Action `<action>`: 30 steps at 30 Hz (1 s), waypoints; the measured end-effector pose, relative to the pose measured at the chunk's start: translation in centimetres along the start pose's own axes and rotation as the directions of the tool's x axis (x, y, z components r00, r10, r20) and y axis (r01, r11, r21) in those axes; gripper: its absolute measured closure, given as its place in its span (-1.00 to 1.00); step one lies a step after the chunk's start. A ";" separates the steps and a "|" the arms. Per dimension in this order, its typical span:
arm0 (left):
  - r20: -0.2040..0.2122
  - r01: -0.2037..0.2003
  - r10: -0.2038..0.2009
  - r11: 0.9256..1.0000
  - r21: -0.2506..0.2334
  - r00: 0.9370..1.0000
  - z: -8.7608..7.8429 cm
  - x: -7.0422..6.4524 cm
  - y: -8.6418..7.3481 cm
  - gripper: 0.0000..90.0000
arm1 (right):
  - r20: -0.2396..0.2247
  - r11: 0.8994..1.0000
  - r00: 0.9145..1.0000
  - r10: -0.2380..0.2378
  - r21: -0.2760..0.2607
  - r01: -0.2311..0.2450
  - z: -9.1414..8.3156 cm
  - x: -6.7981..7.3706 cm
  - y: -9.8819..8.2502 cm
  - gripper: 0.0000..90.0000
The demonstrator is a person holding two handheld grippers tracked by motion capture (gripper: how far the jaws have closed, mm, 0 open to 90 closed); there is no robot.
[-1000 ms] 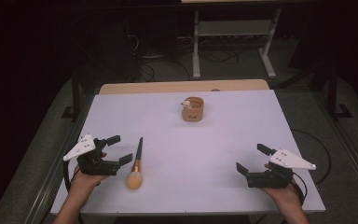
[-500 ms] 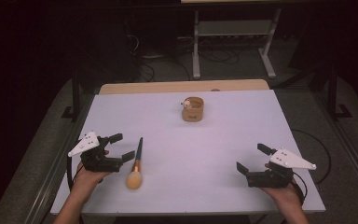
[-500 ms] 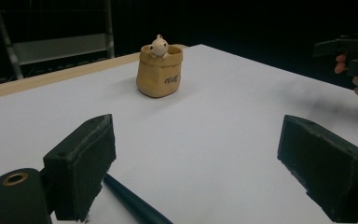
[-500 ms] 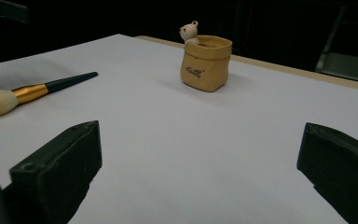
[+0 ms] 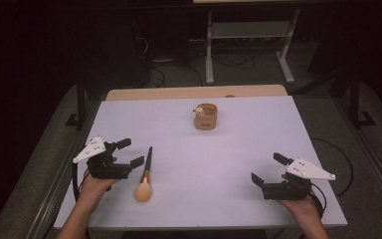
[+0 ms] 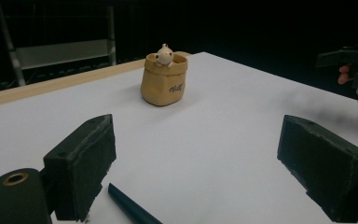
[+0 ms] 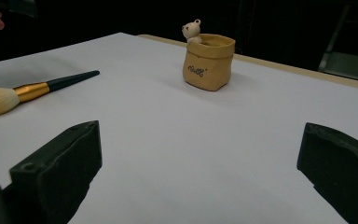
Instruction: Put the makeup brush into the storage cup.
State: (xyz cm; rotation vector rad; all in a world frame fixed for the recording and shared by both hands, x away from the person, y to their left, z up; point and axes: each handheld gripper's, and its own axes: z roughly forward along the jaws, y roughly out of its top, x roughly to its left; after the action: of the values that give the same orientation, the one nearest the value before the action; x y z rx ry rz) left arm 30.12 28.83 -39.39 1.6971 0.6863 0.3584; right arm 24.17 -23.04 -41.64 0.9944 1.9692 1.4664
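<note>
Brush [image 5: 145,174]: lies flat on the white table [image 5: 238,149], bristles toward you, handle tip just beside your left gripper [image 5: 128,153].
Left jaws: spread wide, holding nothing.
Right gripper [image 5: 268,168]: jaws wide apart, empty, well apart from the brush.
Pouch [image 5: 206,116]: upright at mid-table, small bear figure on its rim.

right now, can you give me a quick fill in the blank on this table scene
1. The makeup brush lies beside the ____ hand-held gripper.
2. The jaws of both the left and the right hand-held gripper stand ____.
3. A small toy bear peeks out of the tan ____.
4. The brush's bristles point ____ the person.

Missing words: left; open; pouch; toward
</note>
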 end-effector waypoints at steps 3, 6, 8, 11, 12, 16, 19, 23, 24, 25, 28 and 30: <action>0.005 -0.001 0.001 1.000 -0.007 1.000 0.1 0.1 0.0 -0.76 | 0.003 1.000 1.000 0.007 -0.011 -0.007 -0.1 0.0 0.1 -1.00; 0.008 -0.001 0.001 1.000 -0.006 1.000 0.3 0.1 0.1 -0.76 | 0.009 1.000 1.000 0.007 -0.013 -0.007 -0.1 0.0 0.2 -1.00; 0.008 -0.016 0.016 1.000 0.003 1.000 0.5 0.1 0.3 -0.76 | 0.010 1.000 1.000 0.005 -0.012 -0.005 -0.1 0.0 0.2 -1.00; 0.018 -0.030 0.030 0.999 0.010 0.999 0.8 0.0 0.6 -0.76 | 0.008 1.000 1.000 0.005 -0.009 -0.005 0.0 0.0 0.2 -1.00; 0.020 -0.031 0.031 0.999 0.011 0.999 1.0 -0.1 0.7 -0.76 | 0.007 1.000 1.000 0.005 -0.007 -0.005 0.0 0.0 0.2 -1.00; 0.027 -0.036 0.036 0.999 0.019 0.999 1.5 -0.1 0.9 -0.76 | 0.006 1.000 1.000 0.006 -0.009 -0.006 0.0 0.0 0.2 -1.00; 0.027 -0.027 0.026 0.999 0.026 0.999 1.8 0.0 0.9 -0.75 | 0.006 1.000 1.000 0.006 -0.008 -0.006 0.0 0.0 0.2 -1.00; 0.027 -0.026 0.025 0.999 0.029 0.999 2.0 0.2 1.0 -0.74 | 0.004 1.000 1.000 0.010 -0.007 -0.010 0.0 0.1 0.2 -1.00; 0.026 -0.023 0.022 0.999 0.027 0.999 2.0 0.3 1.1 -0.74 | 0.004 1.000 1.000 0.008 -0.007 -0.008 0.0 0.0 0.2 -1.00; 0.026 -0.024 0.024 0.999 0.025 0.999 2.1 0.3 1.2 -0.73 | 0.005 1.000 1.000 0.006 -0.008 -0.006 0.0 0.0 0.2 -1.00; 0.027 -0.027 0.026 1.000 0.015 0.999 2.4 0.4 1.5 -0.73 | 0.003 1.000 1.000 0.011 -0.009 -0.011 0.0 0.0 0.2 -1.00; 0.025 -0.034 0.033 0.999 0.018 0.999 2.5 0.4 1.7 -0.73 | 0.003 1.000 1.000 0.012 -0.008 -0.012 0.0 0.0 0.2 -1.00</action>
State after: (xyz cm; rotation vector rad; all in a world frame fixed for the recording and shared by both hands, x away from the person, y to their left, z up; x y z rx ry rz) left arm 32.31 26.99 -38.45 1.7298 0.6451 0.3547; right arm 24.22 -22.95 -41.49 1.0054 1.9570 1.4773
